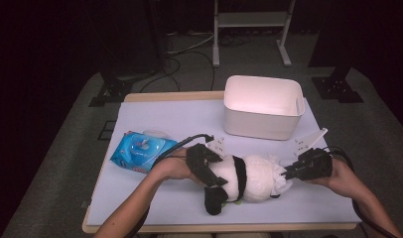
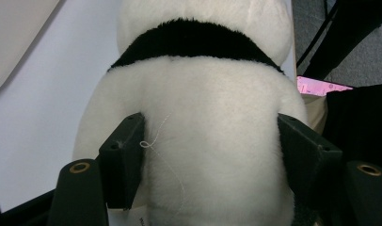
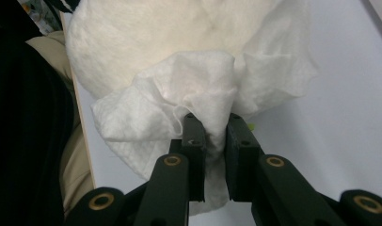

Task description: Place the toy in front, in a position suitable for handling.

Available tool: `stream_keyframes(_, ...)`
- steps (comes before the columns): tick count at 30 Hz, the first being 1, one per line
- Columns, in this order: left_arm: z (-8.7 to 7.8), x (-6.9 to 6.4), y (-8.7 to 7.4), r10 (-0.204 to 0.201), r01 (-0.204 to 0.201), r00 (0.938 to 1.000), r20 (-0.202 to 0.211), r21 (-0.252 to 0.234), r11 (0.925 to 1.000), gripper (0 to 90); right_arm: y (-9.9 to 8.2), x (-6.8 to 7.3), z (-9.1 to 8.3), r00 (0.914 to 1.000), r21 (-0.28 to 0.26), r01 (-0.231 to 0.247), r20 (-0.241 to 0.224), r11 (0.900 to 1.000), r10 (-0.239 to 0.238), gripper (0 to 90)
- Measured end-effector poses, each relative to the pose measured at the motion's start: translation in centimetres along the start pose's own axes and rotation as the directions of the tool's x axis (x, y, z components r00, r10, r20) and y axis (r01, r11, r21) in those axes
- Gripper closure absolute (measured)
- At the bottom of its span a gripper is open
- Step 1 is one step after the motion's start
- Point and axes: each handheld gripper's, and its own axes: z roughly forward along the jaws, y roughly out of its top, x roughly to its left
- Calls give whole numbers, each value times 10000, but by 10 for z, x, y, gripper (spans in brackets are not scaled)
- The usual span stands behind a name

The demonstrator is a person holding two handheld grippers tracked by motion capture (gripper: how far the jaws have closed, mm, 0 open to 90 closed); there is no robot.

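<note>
The panda plush toy [image 2: 198, 141] is soft, fuzzy pile, white with a black band. The wet wipe [image 3: 198, 89] is thin, crinkled nonwoven cloth. At 10 o'clock from the toy, the wipes pack [image 1: 142, 151] is glossy blue film. At 1 o'clock, the bin [image 1: 263, 121] is smooth matt white plastic.

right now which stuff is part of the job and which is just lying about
In use:
left gripper, clamped on the panda
right gripper, pinching a wipe against the panda

Lying about:
wipes pack
white bin
</note>
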Motion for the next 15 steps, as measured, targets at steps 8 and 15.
stream_keyframes(8,4,-2,2,35,-38,9999,-123,-184,9998,295,24,6,0,9979,-201,634,-95,9978,-637,794)
stream_keyframes(15,8,-3,7,122,-122,9998,-141,-1,9999,286,59,13,13,9904,-206,1324,-369,9910,-1331,794)
